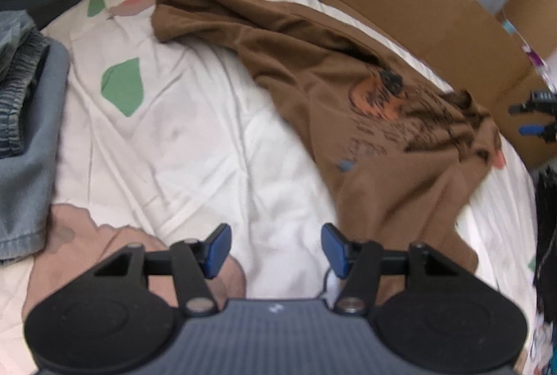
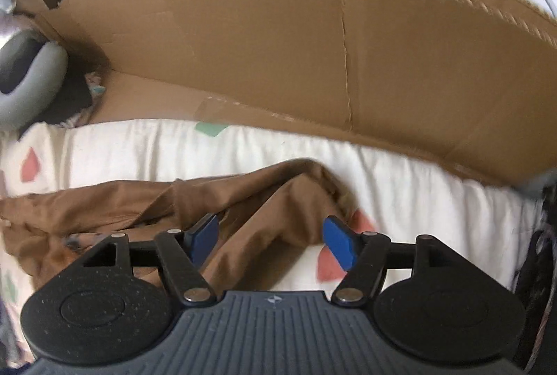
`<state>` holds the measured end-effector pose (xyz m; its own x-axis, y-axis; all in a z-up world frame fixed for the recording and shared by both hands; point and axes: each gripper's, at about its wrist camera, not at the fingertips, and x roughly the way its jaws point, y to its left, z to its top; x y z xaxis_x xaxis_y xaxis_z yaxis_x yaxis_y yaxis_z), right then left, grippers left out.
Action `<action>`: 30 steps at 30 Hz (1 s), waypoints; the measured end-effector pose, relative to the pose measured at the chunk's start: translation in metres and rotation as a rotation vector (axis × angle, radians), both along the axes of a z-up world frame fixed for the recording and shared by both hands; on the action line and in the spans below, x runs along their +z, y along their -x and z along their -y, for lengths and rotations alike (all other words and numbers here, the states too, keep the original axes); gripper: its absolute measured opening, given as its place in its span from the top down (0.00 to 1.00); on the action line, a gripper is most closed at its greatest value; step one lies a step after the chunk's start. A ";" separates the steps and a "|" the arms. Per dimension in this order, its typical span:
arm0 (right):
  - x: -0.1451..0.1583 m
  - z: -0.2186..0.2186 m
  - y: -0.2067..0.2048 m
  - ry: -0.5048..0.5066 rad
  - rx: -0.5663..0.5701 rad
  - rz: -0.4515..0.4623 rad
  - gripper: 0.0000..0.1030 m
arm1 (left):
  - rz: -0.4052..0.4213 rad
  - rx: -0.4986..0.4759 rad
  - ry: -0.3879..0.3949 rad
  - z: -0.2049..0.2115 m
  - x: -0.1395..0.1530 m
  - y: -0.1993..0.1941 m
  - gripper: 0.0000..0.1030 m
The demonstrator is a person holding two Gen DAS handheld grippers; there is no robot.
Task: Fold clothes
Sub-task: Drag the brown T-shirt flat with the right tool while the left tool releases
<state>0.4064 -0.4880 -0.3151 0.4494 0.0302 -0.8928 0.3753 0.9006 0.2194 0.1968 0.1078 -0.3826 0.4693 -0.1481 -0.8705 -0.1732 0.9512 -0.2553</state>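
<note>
**Both grippers free, brown shirt not yet folded**

Left gripper point(image 1: 275, 248) hangs over the white quilt point(image 1: 195, 145) with its blue pads spread apart and only bare bedding between them; it grips nothing and touches nothing. In this left wrist view the brown T-shirt point(image 1: 348, 103) lies rumpled across the bed, running from the upper left down to the lower right, its printed front up and one end bunched beside the cardboard box point(image 1: 435, 2). No clean fold line shows anywhere on it, so I judge the folding of this garment as barely begun. A stack of grey and blue clothes point(image 1: 24, 117) at the left edge may be finished pieces, though that cannot be told for sure.

From the right wrist view, the right gripper point(image 2: 269, 241) stands with its jaws wide. A raised ridge of the shirt point(image 2: 250, 211) lies between the pads, but neither pad presses on it, so the cloth is released. Behind it the quilt edge meets the cardboard wall. What remains: flattening the shirt, then folding it.
</note>
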 end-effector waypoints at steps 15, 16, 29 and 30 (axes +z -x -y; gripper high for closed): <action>0.032 -0.054 0.099 0.035 -0.045 0.141 0.15 | 0.020 -0.135 -0.026 0.030 0.023 0.016 0.31; 0.033 -0.060 0.105 0.050 -0.036 0.144 0.15 | 0.021 -0.126 -0.024 0.030 0.022 0.017 0.31; 0.023 -0.132 0.174 -0.063 0.162 0.091 0.15 | -0.019 -0.106 0.072 0.042 0.011 0.046 0.32; 0.022 -0.134 0.179 -0.081 0.162 0.083 0.15 | -0.024 -0.109 0.073 0.044 0.008 0.049 0.32</action>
